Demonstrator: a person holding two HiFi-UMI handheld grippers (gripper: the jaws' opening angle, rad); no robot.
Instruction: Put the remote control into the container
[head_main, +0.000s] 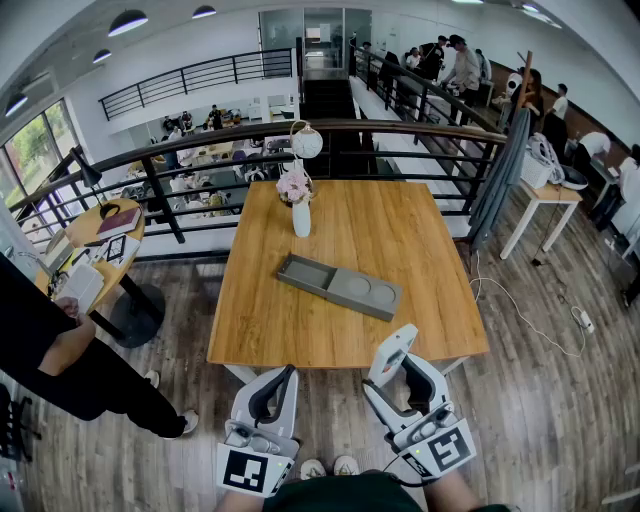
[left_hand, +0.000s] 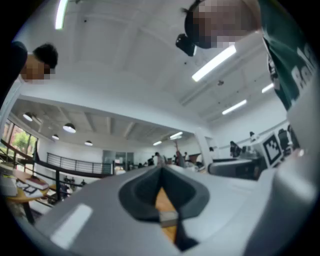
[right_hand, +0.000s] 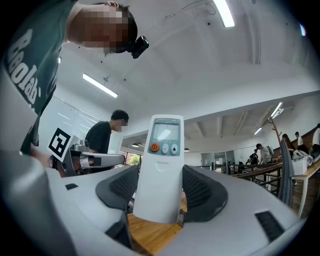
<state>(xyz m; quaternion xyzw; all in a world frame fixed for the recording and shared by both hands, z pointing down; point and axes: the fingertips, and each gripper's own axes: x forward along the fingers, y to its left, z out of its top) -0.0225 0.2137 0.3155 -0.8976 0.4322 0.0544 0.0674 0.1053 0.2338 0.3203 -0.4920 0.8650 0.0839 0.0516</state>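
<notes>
Remote control (right_hand: 161, 167), white with a small screen and a row of buttons near its far end, stands clamped between the pads of the right hand-held gripper (right_hand: 159, 197); both pads press its long sides, so the jaws stand wide only because the body fills them. Its long axis runs along the jaws and out past their tips, tilted a little upward; in the head view it shows as a pale slab (head_main: 392, 352) over the near edge of the wooden surface (head_main: 410, 235), held in the air and touching nothing else.

The grey container (head_main: 340, 285) lies near the middle of the surface, ahead of the right hand-held gripper and slightly to its left, well apart from it; it sits on a diagonal, its far end toward the vase of flowers (head_main: 301, 215) and its near end toward the right side. A long rectangular compartment fills the far end and two round recesses the near end; all look empty.

The left hand-held gripper (head_main: 280, 380) hangs at the near edge with its jaws drawn together and nothing between them. The right one already has the load and is closer to the container's near end; the carry looks likely to run forward and leftward, and the remote control probably has to be swung onto that diagonal before it is lowered.
</notes>
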